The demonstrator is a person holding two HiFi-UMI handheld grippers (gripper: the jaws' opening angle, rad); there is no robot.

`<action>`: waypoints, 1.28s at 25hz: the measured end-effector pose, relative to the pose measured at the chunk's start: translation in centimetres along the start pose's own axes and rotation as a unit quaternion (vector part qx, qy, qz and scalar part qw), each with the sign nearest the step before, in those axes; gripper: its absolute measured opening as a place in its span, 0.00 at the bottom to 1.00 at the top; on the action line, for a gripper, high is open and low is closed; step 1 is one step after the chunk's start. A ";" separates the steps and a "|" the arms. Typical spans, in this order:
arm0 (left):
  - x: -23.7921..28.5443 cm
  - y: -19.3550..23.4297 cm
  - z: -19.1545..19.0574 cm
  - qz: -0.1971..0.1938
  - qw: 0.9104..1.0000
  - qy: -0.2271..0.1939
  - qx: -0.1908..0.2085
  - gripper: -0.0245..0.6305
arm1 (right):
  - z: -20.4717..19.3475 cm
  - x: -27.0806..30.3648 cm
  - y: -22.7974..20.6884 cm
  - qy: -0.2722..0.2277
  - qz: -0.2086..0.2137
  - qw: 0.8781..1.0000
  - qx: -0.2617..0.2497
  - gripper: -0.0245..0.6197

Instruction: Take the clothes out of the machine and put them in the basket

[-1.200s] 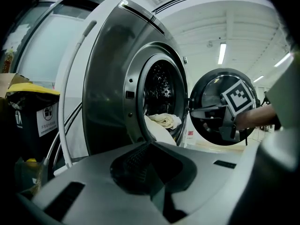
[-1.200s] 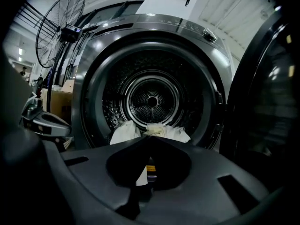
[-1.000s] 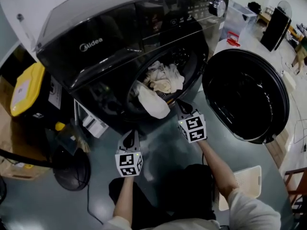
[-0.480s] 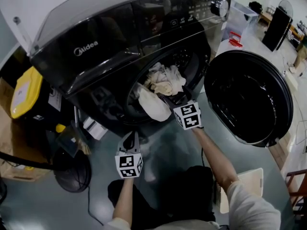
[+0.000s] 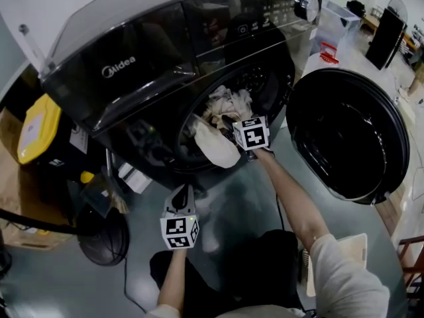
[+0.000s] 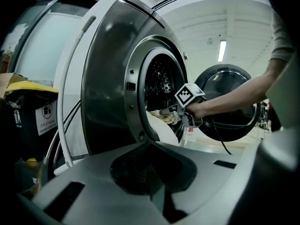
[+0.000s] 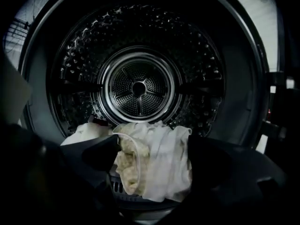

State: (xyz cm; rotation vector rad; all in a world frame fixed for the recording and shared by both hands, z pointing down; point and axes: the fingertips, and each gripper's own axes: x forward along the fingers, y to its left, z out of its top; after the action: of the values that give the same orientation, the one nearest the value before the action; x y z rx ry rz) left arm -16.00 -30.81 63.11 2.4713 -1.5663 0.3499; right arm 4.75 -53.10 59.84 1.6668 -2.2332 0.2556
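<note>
The black washing machine (image 5: 132,65) stands with its round door (image 5: 348,134) swung open to the right. White and cream clothes (image 5: 225,105) lie in the drum mouth, and one white piece (image 5: 215,150) hangs over the rim. My right gripper (image 5: 228,120) reaches into the opening. In the right gripper view its jaws (image 7: 153,149) stand open on either side of the crumpled clothes (image 7: 154,165), having just been opening; the pads do not press on them. My left gripper (image 5: 179,192) hangs lower, in front of the machine, shut and empty. The white basket (image 5: 354,247) shows at lower right, partly behind my arm.
A yellow-lidded bin (image 5: 36,124) stands left of the machine, with a dark round fan (image 5: 99,234) and a cardboard box (image 5: 20,234) on the floor below it. The left gripper view shows the right gripper (image 6: 171,110) at the drum mouth and the open door (image 6: 234,102) behind it.
My right gripper has moved up and forward from below the rim into the drum mouth, and its jaws have opened. The left gripper has stayed where it was.
</note>
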 end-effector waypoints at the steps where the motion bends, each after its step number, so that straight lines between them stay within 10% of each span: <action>1: -0.1 0.0 0.0 0.000 1.000 0.000 0.001 0.07 | -0.4 0.4 0.1 0.012 -0.001 1.000 0.004 0.75; 9: -0.9 0.7 0.0 0.008 1.000 0.004 0.006 0.07 | -4.6 3.2 0.1 0.074 -0.017 0.997 -0.002 0.74; 13: -0.9 0.7 0.2 0.009 1.000 0.000 0.004 0.07 | -4.6 2.9 -0.1 0.083 -0.029 0.996 -0.018 0.39; 17: -0.8 0.7 0.0 0.009 1.000 0.005 0.006 0.07 | -4.7 2.7 0.1 0.085 -0.010 0.996 -0.023 0.25; 32: 0.3 -2.5 2.3 -0.034 0.999 -0.017 0.012 0.07 | 1.1 -5.5 -1.8 -0.035 -0.001 0.999 0.014 0.20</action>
State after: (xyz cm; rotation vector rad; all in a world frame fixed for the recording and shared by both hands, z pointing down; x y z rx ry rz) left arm -13.35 -30.72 60.88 2.5542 -1.4949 0.3187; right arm 7.70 -49.07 56.63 1.7177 -2.2891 0.2323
